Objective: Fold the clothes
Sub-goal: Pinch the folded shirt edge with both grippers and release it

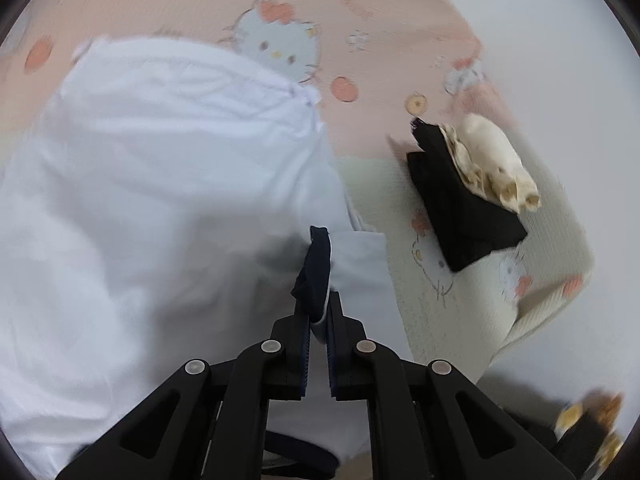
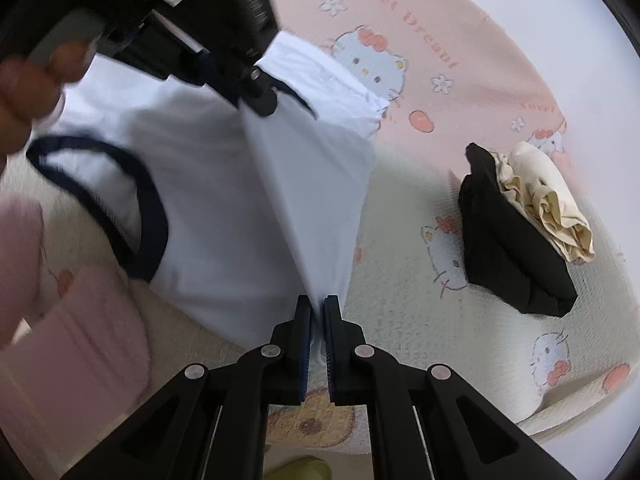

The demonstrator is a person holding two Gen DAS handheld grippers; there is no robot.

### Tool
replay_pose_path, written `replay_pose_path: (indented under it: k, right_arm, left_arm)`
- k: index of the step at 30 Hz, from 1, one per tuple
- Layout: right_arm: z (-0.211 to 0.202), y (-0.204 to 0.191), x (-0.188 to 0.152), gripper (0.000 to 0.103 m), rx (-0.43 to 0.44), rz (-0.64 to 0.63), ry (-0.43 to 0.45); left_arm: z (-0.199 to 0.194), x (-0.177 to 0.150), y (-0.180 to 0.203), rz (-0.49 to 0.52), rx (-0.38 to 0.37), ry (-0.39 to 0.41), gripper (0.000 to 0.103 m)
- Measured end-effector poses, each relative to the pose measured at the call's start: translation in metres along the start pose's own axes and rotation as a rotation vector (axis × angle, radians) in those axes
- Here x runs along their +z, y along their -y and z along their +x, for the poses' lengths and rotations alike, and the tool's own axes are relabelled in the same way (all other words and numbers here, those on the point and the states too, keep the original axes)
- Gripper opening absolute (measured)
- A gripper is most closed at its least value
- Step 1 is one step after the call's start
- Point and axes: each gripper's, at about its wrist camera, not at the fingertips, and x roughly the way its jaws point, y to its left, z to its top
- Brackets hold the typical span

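A white T-shirt (image 1: 160, 184) with navy trim lies on a bed with a pink and cream cartoon-cat sheet (image 1: 360, 40). My left gripper (image 1: 319, 312) is shut on the shirt's edge, where a navy trim strip (image 1: 318, 264) sticks up between the pads. In the right wrist view the same shirt (image 2: 248, 200) hangs taut from my right gripper (image 2: 318, 312), which is shut on a fold of white cloth. Its navy neckline (image 2: 104, 200) curves at the left. The left gripper's body (image 2: 224, 60) and a hand (image 2: 28, 96) show at upper left.
A folded black garment (image 2: 508, 240) with a cream garment (image 2: 548, 208) on top lies to the right on the sheet; the same stack (image 1: 464, 200) shows in the left wrist view. A pink sleeve (image 2: 72, 340) fills the lower left. The bed's edge runs along the right.
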Motion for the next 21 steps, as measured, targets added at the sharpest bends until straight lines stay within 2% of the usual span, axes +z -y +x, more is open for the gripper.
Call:
replay_pose_path:
  k: [4, 10, 16, 19, 20, 21]
  right_arm:
    - [0.008, 0.008, 0.000, 0.004, 0.090, 0.053, -0.052]
    - [0.014, 0.010, -0.005, 0.005, 0.146, 0.099, -0.076]
    - [0.015, 0.013, -0.007, 0.005, 0.172, 0.122, -0.076]
    - [0.012, 0.010, -0.007, 0.006, 0.162, 0.104, -0.068]
    - [0.010, 0.011, -0.007, 0.009, 0.170, 0.105, -0.066]
    - [0.009, 0.012, -0.008, 0.021, 0.187, 0.112, -0.065]
  left_arm:
    - [0.011, -0.004, -0.006, 0.000, 0.025, -0.051, 0.006]
    - [0.027, -0.013, -0.030, -0.060, 0.031, -0.099, 0.006]
    - [0.026, -0.019, -0.026, -0.009, 0.043, -0.067, 0.007]
    - [0.026, -0.020, -0.030, -0.035, 0.015, -0.056, 0.007]
    - [0.025, -0.019, -0.032, -0.046, 0.004, -0.061, 0.007]
    - [0.025, -0.018, -0.035, -0.064, -0.011, -0.071, 0.007]
